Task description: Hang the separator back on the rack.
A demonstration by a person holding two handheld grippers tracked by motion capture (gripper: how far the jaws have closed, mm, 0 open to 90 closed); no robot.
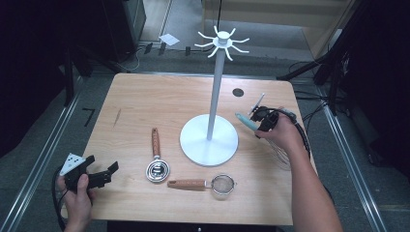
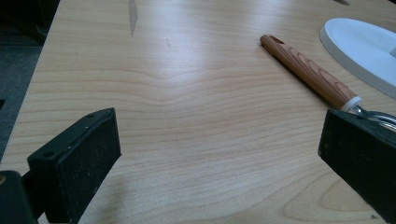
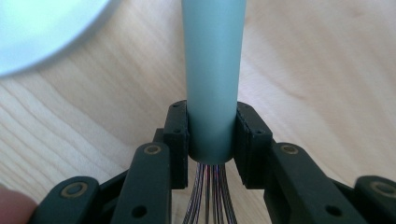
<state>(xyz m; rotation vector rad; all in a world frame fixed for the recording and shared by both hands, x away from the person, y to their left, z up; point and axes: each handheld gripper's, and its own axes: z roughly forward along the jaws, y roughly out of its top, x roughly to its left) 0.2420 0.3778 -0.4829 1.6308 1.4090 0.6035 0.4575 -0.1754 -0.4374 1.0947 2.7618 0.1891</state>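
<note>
Here the right tool pinches the whisk at the wire end of its grey-green handle, at 3 o'clock from the stand above the tabletop. It looks light, its handle stiff and smooth, its wires springy. Its long axis runs handle toward 10 o'clock, wires toward 4; the left tool stands spread.

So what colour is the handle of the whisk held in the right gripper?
Muted grey-green handle, seen best in the right gripper view.

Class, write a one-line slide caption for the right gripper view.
Right tool shut on the whisk's teal handle above the wooden table.
</note>
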